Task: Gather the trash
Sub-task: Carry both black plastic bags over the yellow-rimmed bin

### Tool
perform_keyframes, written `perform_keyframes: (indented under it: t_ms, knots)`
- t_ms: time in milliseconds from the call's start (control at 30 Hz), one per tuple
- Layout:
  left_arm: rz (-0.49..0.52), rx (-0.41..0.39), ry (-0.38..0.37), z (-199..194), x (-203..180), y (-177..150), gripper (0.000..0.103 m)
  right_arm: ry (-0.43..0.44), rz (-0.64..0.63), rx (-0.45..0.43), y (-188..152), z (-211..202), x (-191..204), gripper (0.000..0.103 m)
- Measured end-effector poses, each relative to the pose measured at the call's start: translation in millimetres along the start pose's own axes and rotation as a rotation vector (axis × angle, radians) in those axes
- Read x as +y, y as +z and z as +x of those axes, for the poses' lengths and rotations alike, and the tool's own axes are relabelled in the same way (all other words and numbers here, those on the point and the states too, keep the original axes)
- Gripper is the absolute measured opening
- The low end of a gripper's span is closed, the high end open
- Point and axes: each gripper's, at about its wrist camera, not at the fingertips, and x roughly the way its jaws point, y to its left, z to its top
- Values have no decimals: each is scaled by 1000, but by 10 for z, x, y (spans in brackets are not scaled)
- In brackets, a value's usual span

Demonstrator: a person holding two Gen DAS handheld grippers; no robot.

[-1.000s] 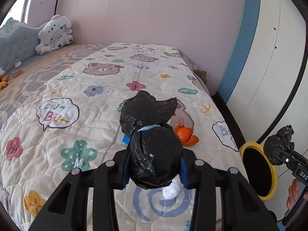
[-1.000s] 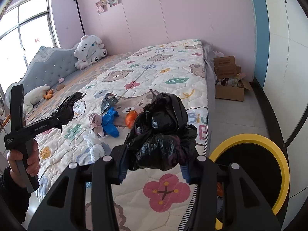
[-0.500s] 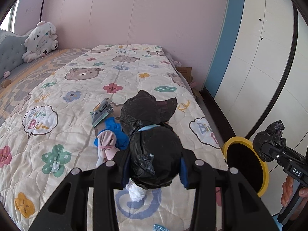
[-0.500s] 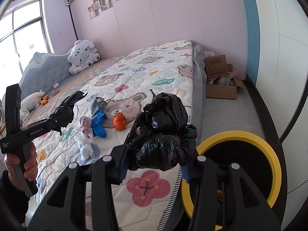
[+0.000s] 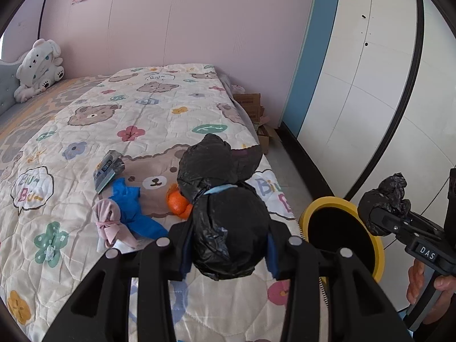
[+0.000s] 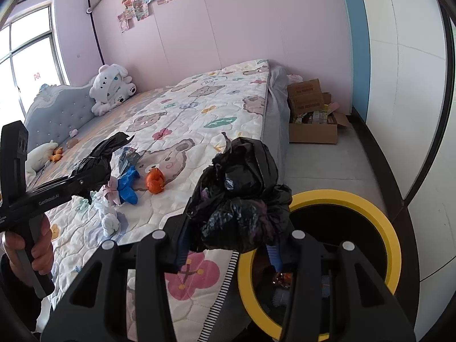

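Note:
My left gripper (image 5: 226,245) is shut on a tied black trash bag (image 5: 225,213) and holds it above the bed's near edge. My right gripper (image 6: 228,242) is shut on a second crumpled black trash bag (image 6: 242,193), held at the rim of the yellow-rimmed bin (image 6: 379,216), which stands on the floor beside the bed; the bin also shows in the left wrist view (image 5: 327,202). On the quilt lie an orange peel (image 5: 178,203), a blue glove (image 5: 131,208), a pink cloth wad (image 5: 109,222), a snack wrapper (image 5: 107,168) and a white tissue wad (image 6: 109,219).
The bed (image 5: 85,131) has a patterned quilt and a white plush toy (image 5: 37,68) at its head. An open cardboard box (image 6: 310,119) stands on the floor by the far wall. White wardrobe doors (image 5: 370,99) are on the right.
Both grippers have moved right toward the bin with their bags still held. The bin now looks larger and closer in the right wrist view.

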Motion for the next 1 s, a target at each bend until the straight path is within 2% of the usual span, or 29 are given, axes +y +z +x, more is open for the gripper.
perform_keyframes:
  t_ms: [1000]
  knots:
    - [109,63,-137,503,-975,-8,37,-99,86,-3,-124,-175,-809,43]
